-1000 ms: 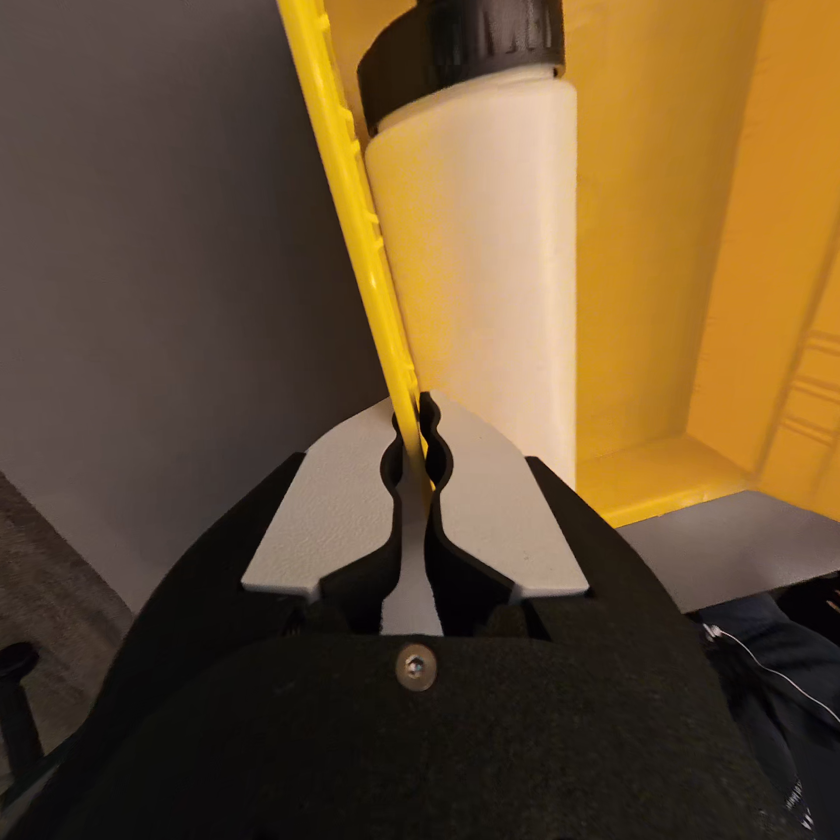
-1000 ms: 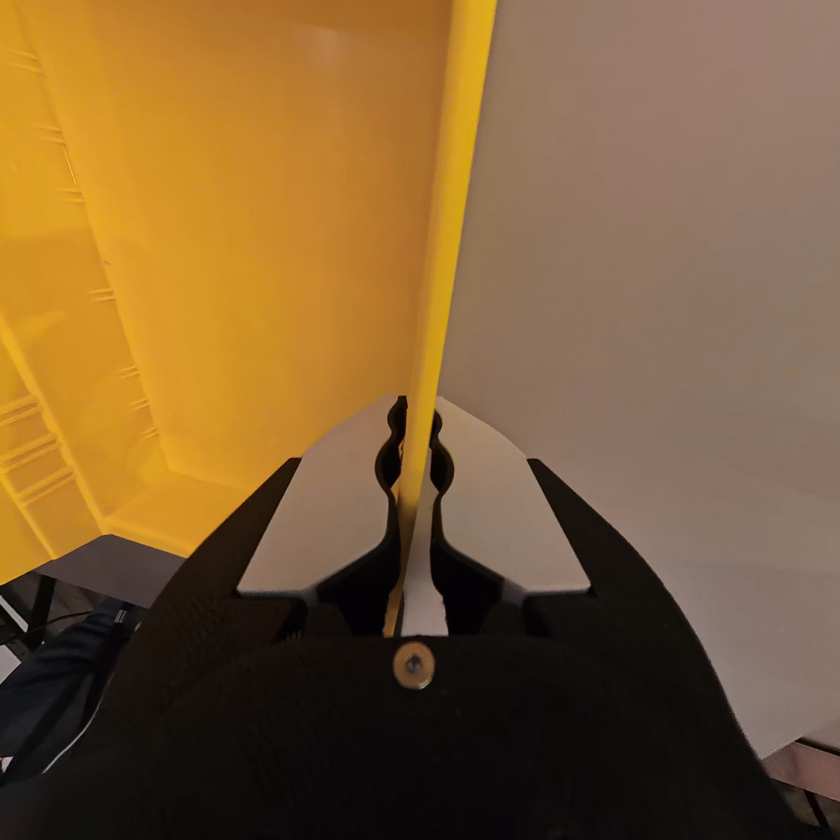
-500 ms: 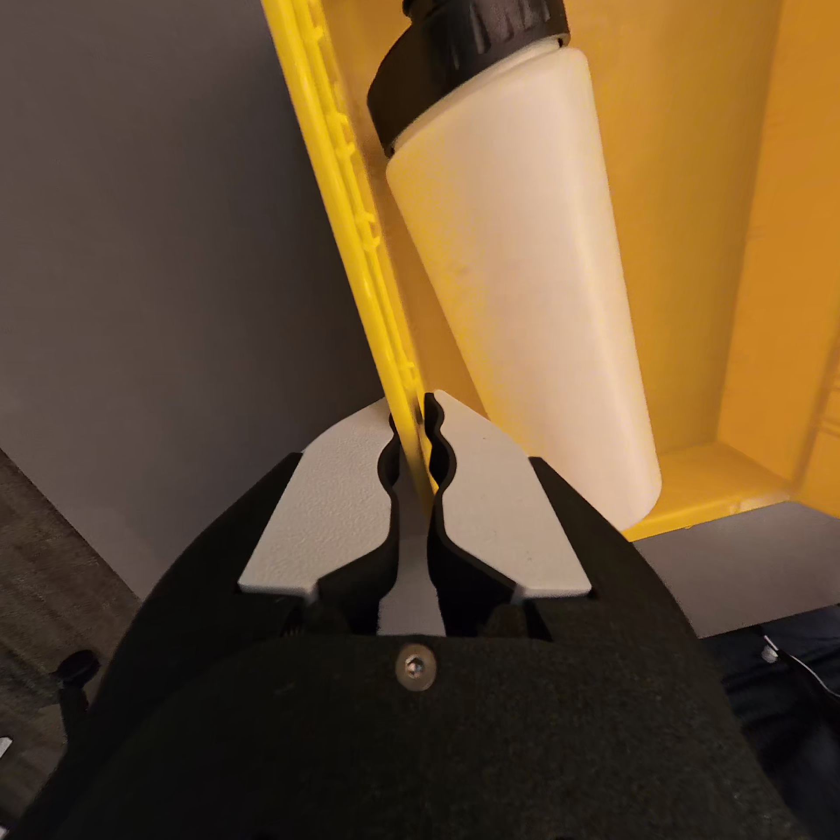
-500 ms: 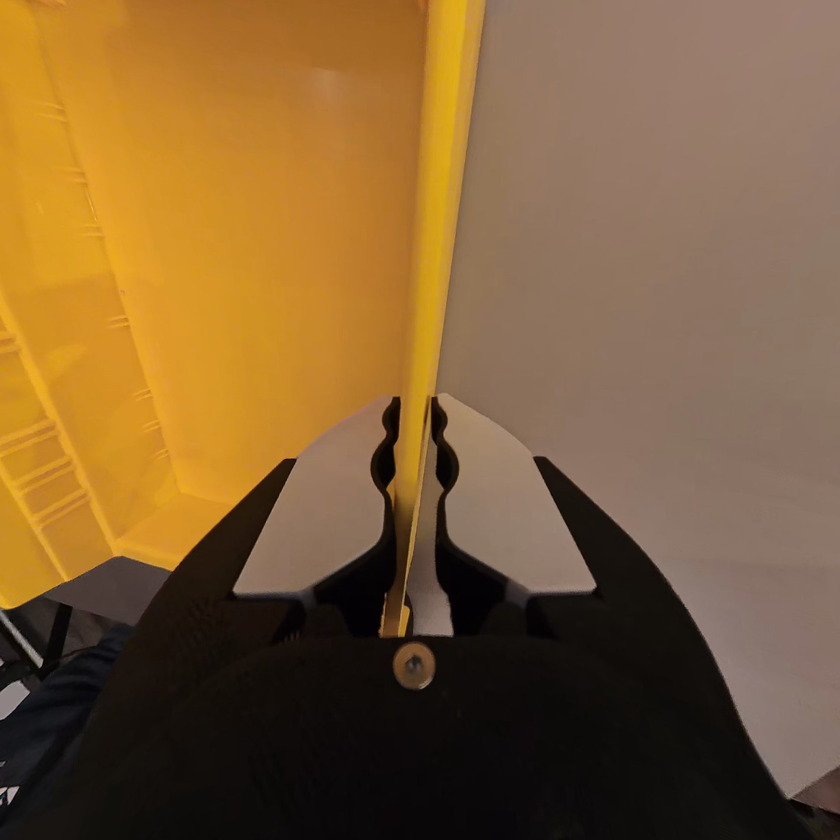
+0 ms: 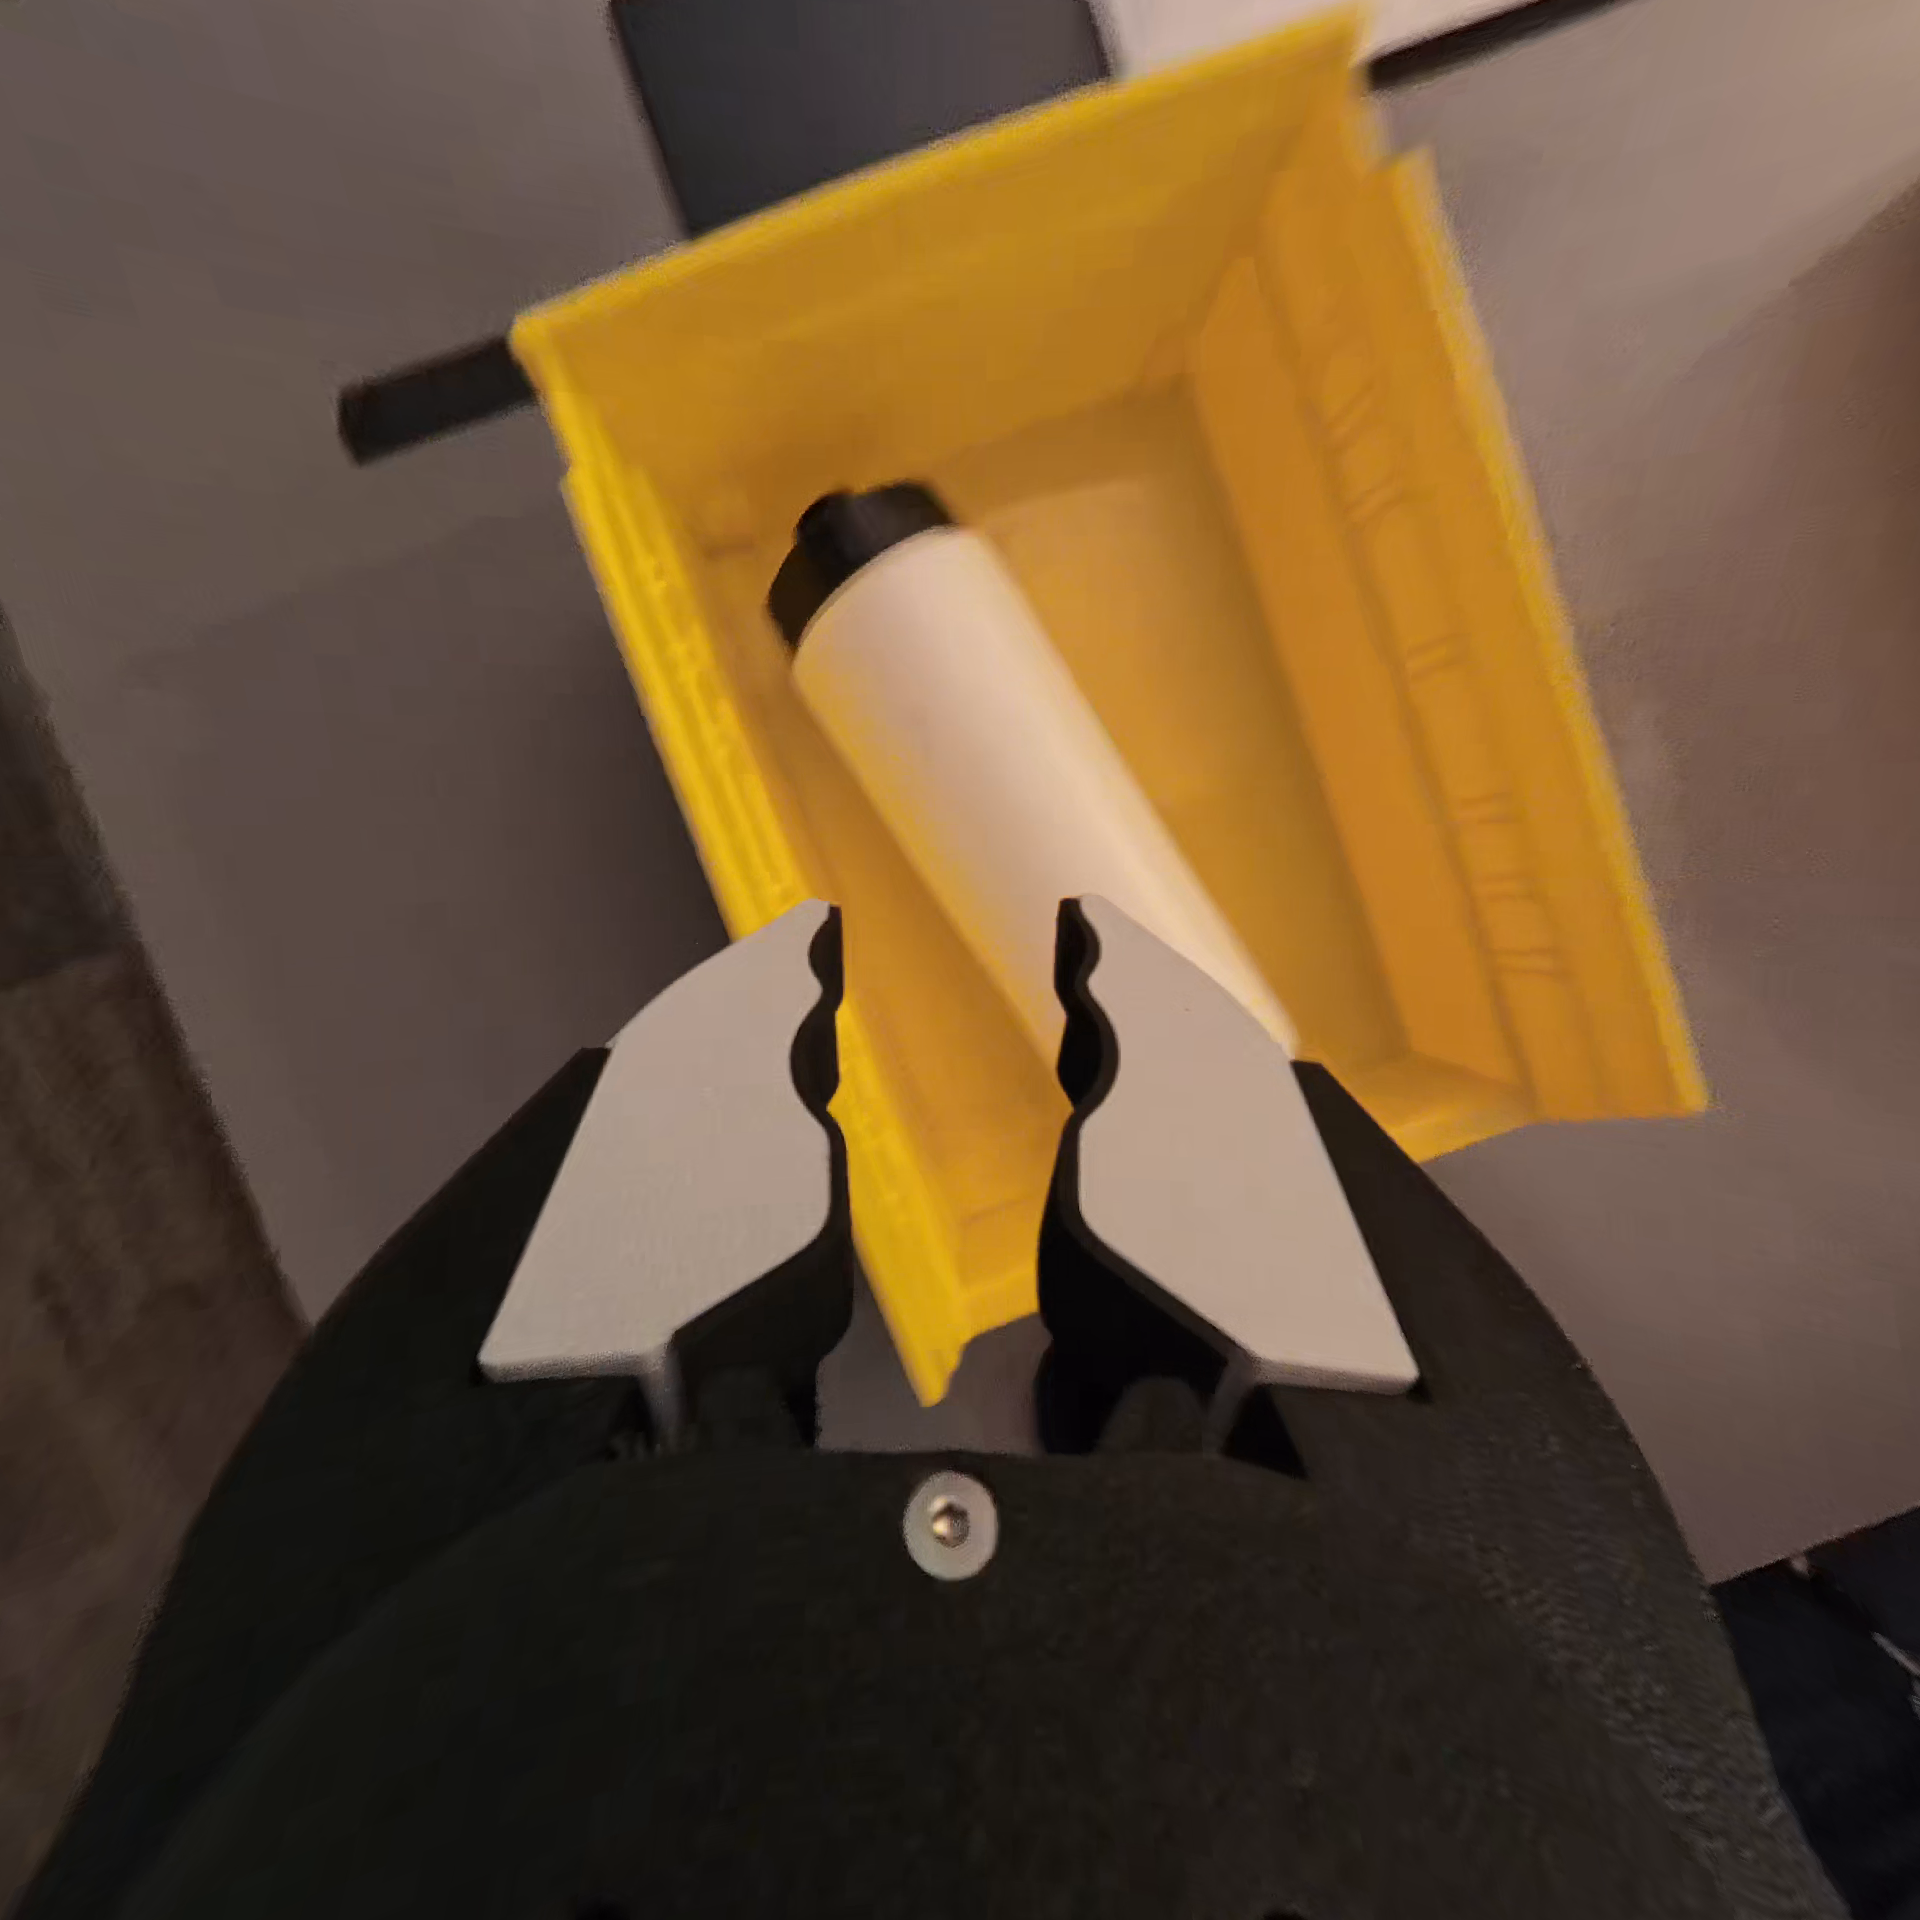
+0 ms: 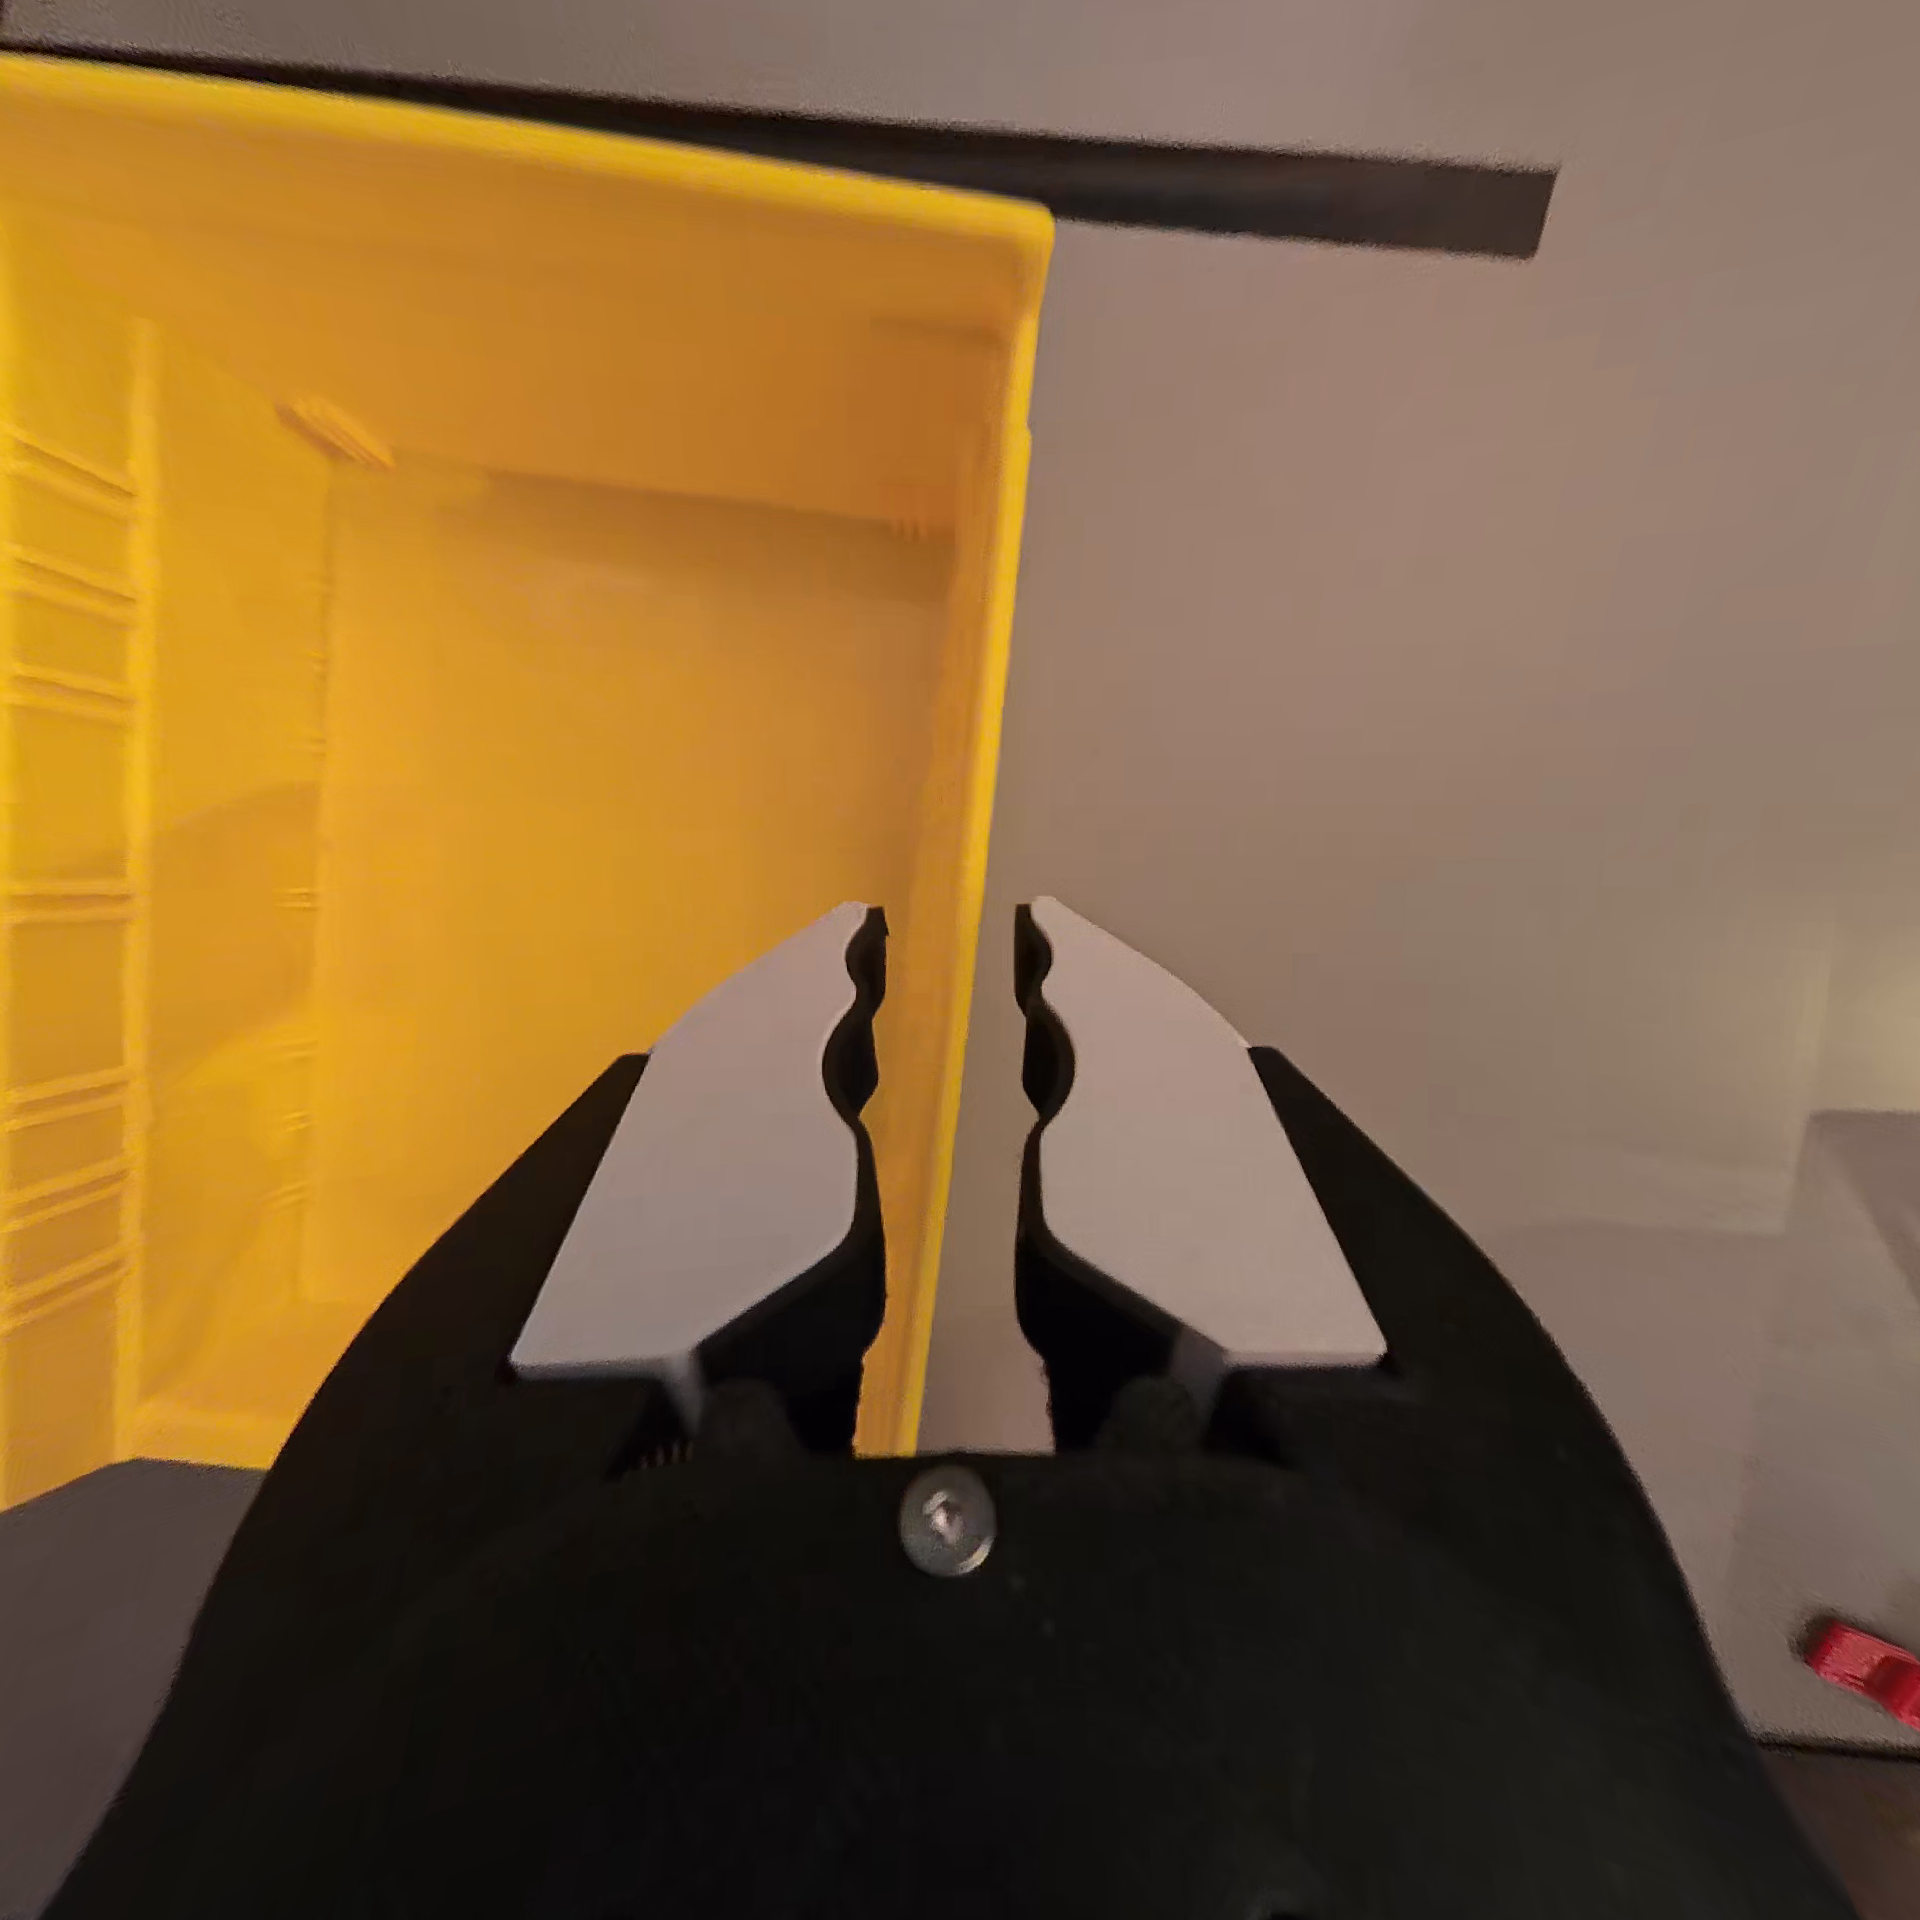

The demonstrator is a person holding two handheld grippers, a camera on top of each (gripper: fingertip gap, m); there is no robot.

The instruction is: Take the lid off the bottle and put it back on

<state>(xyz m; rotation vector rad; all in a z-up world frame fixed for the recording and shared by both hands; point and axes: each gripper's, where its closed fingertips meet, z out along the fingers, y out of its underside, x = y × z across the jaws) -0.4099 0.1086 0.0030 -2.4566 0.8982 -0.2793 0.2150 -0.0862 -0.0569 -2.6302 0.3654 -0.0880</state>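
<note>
Inside ribbed yellow bin [image 5: 1382,665], smooth white bottle [image 5: 966,769], black lid [image 5: 842,545].

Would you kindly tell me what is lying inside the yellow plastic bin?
Inside the yellow plastic bin lies a white cylindrical bottle with its black lid on. The left claw covers the bottle's base.

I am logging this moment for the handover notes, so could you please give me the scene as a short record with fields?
bottle: white bottle lying on its side inside the bin
lid: black lid on the bottle, at the end pointing away from the camera
bin: yellow bin on a grey table
left gripper: left gripper with jaws apart, holding nothing, over the bin's near rim
right gripper: right gripper with jaws apart, holding nothing, the bin's side wall in line with the gap
other: small red thing at the right edge of the right wrist view
</note>
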